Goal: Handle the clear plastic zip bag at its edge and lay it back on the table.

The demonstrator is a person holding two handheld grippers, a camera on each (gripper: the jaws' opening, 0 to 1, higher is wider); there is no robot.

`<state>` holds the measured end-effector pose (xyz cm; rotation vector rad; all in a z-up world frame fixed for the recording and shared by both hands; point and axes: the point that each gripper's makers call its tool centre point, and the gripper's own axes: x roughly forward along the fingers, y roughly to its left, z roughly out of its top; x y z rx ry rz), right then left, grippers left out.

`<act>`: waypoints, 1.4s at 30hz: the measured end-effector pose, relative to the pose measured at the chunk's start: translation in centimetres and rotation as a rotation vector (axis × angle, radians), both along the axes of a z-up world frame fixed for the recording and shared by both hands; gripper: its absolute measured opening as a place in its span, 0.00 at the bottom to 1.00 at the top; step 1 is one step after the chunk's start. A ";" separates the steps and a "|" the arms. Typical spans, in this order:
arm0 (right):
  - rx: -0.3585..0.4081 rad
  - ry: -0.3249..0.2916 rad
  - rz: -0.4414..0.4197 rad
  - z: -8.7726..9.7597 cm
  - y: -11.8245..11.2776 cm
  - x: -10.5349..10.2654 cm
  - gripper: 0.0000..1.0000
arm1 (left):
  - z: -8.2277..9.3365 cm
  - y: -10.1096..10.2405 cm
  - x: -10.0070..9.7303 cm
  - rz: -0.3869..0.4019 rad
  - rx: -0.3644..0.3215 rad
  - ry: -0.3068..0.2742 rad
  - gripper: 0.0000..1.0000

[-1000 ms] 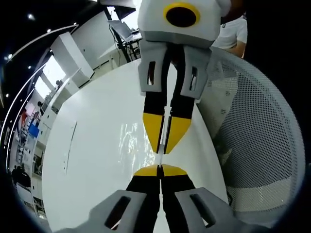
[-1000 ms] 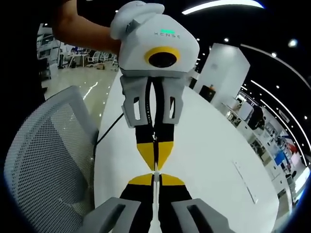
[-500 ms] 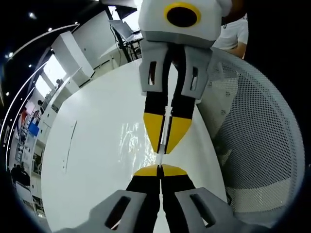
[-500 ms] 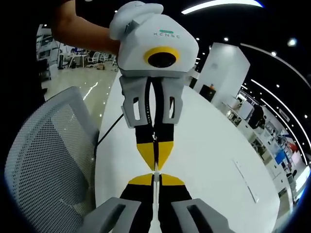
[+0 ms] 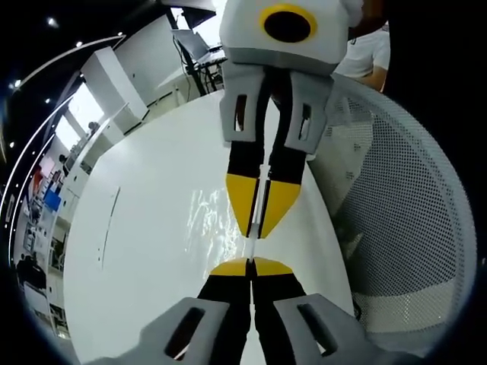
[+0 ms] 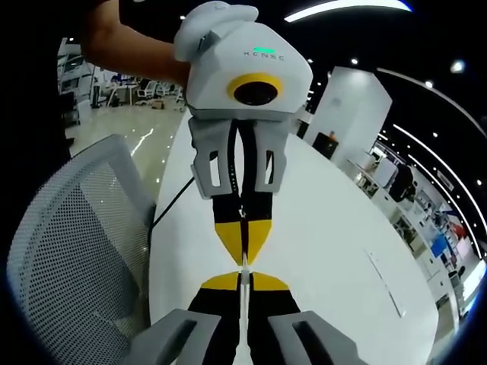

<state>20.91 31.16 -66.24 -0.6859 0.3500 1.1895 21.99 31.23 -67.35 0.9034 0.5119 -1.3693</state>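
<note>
Almost nothing was moved since earlier: both grippers, left gripper (image 5: 250, 266) and right gripper (image 6: 244, 275), were kept pinched tip-to-tip on the zip bag (image 5: 209, 224) edge, which was best lowered level onto the table (image 5: 144, 228).

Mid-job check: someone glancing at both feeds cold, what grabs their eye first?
The two yellow-tipped grippers facing tip to tip, left gripper and right gripper, both shut on the thin edge of the clear plastic zip bag stretched between them. Below lies the glossy white table, with a white mesh chair at its side.
</note>
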 end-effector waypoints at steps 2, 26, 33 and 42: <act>0.001 0.004 0.003 -0.1 0.1 0.0 0.00 | -0.1 0.1 0.0 0.003 0.001 0.002 0.00; -0.008 0.016 0.005 -0.5 0.0 0.0 0.00 | -0.5 1.4 0.0 0.026 0.010 0.027 0.00; -0.009 0.016 0.000 -0.5 -0.2 0.2 0.00 | -0.5 1.6 0.3 0.029 0.009 0.025 0.00; -0.013 0.011 0.001 -0.5 -0.4 0.2 0.00 | -0.6 1.6 0.4 0.029 0.008 0.027 0.00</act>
